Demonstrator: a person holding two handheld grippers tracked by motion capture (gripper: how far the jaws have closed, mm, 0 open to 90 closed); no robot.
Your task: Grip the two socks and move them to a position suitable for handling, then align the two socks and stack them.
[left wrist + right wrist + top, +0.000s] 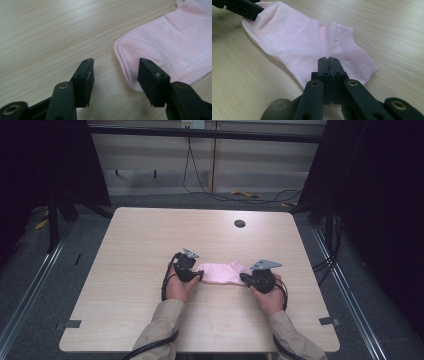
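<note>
Near the front centre of the worktop (150, 235) a pink sock (222, 272) lies flat between the two tools, each at one of its ends. The left tool (115, 75) stands with its jaws parted; in the left gripper view one pad sits on bare wood and the other rests at the rim of the sock's rounded toe end, with no fabric pinched between them, so that end is judged released. The right tool (328, 63) has its jaws pressed together; in the right gripper view they meet over the lower edge of the sock near the ribbed cuff end, and the fabric there appears caught between the pads, though the exact bite is hidden under the jaws. Condition of the work: the sock is spread out, smooth, and single-layered as far as can be seen, with no fold yet made; laying out appears done on the left side, while letting go on the right remains. Orientation: in the high view the long axis of the sock runs across the worktop, roughly parallel to its front edge, with the toe pointing toward the person's left and the cuff opening toward the right. A small white printed mark (274, 43) shows on the foot portion. A dark round hole (240, 223) in the worktop lies well apart from the sock.
</note>
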